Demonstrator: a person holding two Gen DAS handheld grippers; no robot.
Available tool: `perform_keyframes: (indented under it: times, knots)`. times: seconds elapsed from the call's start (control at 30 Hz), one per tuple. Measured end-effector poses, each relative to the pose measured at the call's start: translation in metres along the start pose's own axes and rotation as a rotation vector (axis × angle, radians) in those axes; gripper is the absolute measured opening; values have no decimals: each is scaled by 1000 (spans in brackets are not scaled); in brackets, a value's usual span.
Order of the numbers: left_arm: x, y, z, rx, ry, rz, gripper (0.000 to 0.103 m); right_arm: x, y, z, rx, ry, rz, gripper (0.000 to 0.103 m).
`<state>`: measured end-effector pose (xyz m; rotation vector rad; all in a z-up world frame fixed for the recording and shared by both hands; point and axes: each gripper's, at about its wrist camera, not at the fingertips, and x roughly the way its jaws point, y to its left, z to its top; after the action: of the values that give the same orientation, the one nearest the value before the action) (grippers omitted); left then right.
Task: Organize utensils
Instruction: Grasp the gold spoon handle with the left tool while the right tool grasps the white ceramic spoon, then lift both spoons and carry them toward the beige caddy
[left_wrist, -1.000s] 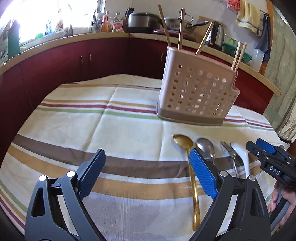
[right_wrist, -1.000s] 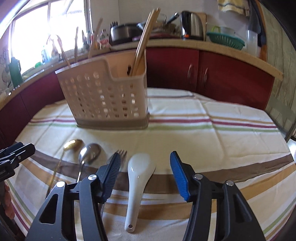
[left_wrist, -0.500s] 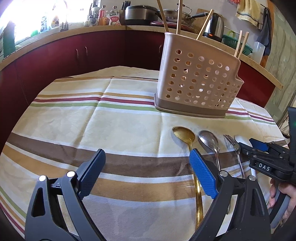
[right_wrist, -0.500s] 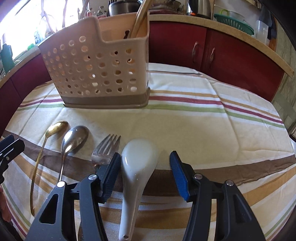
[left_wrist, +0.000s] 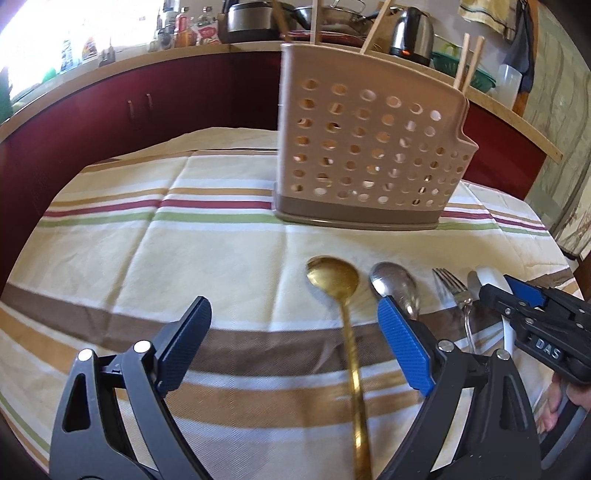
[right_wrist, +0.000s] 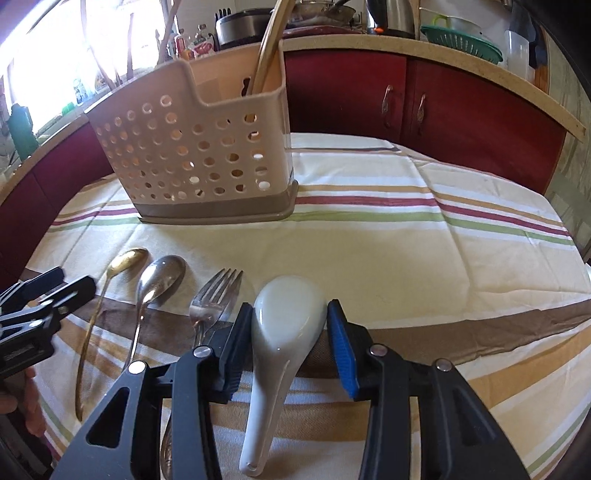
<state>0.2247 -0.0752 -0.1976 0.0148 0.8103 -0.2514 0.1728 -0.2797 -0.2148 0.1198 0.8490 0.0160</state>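
A person's right gripper (right_wrist: 286, 343) closes around the bowl of a white ceramic soup spoon (right_wrist: 284, 321) on a striped tablecloth (right_wrist: 406, 266), its jaws having just been narrowing. Both pads sit against the sides of the spoon's bowl; the black pad on one side and the blue pad on the other appear to touch it. The spoon lies flat on the cloth, bowl toward the beige perforated utensil caddy (right_wrist: 192, 155), handle pointing back under the gripper.

The left gripper (left_wrist: 291, 347) hovers wide open over the cloth with nothing pinched, its jaws having just drawn in slightly. The handle of a gold spoon (left_wrist: 334, 280) runs through the gap nearer the blue pad, touching neither pad as far as the view shows.

Measured from the caddy, which stands upright on the far part of the cloth with wooden chopsticks (left_wrist: 467, 59) rising from it, four utensils lie in a row on the near side. The gold spoon is at one end, then a silver spoon (right_wrist: 162, 277), then a fork (right_wrist: 218, 288), and the white soup spoon at the other end, out past the caddy's lower corner. All four point their heads toward the caddy and lie well apart from it.

Behind the caddy runs a counter (right_wrist: 424, 48) over dark red cabinets (right_wrist: 443, 107), with a kettle (left_wrist: 412, 31) on it.
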Motion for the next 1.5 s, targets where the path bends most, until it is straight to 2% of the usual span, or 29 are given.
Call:
perform_keyframes:
  times: [0.13,0.33,0.47,0.57,0.7,0.83,1.0,1.5]
  knots:
    - [13,-8,4,13,37,0,70,-7,-4,1,7,-12,18,42]
    - [28,-14,8,18,70,0,68,-9,-14,6,21,-19,40,42]
    - [32,-14,9,20,78,4,61,-9,-16,7,25,-18,50,42]
    - [32,-16,9,33,75,4,53,-9,-18,8,26,-21,57,42]
    - [31,-18,8,44,69,-9,36,-9,-19,8,29,-22,61,42]
    - [29,-18,9,33,60,-21,35,-9,-19,8,30,-23,65,42]
    - [17,-17,8,28,5,-22,35,-12,-18,7,31,-39,65,42]
    - [-31,-9,-1,0,-114,-49,35,-40,-2,-3,-14,-159,60,42]
